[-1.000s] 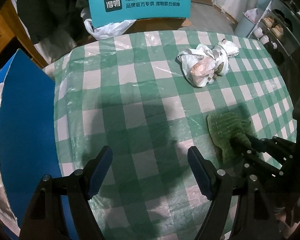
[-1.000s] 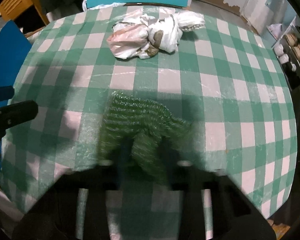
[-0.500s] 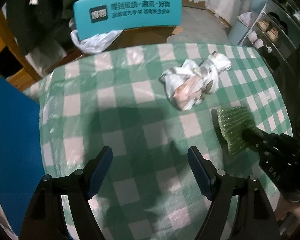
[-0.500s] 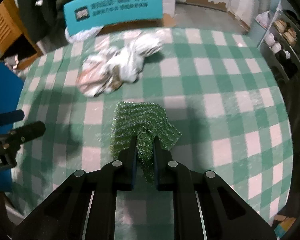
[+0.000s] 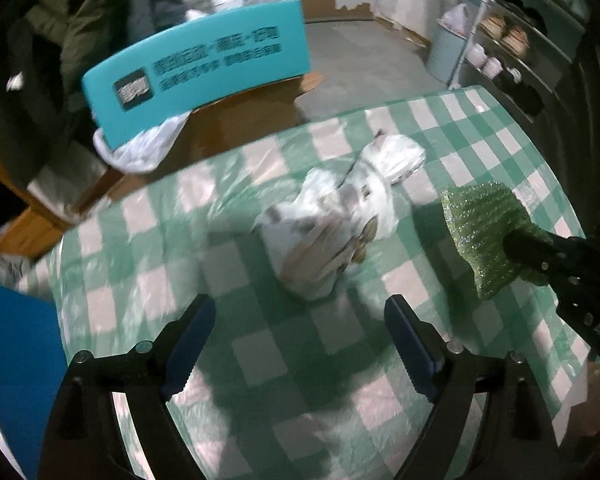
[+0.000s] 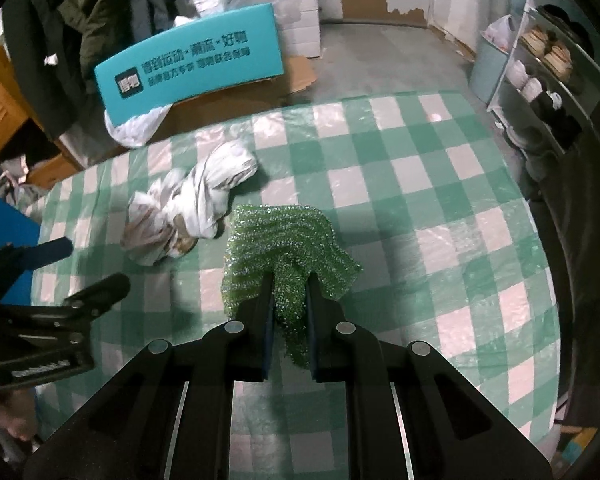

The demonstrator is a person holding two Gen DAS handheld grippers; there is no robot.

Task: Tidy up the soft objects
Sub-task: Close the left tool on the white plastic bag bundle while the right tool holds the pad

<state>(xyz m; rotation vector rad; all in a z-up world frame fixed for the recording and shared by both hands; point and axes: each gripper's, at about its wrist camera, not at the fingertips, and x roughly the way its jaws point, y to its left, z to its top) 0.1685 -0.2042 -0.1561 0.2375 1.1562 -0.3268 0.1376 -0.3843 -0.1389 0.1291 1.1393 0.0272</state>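
Checked table [image 6: 440, 216]: one white bundle [image 6: 188, 216]; right gripper [image 6: 289, 300] pinching one green cloth [image 6: 284, 240]; left gripper [image 5: 300, 344] spread, empty

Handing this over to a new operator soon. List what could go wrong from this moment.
1. The right gripper pinches only a small fold of the green glittery cloth; most hangs free, so it may slip out.
2. The hanging cloth is close to the knotted white bundle and might snag or drag it.
3. The left gripper is open and aimed at the bundle; both tools near it could collide.
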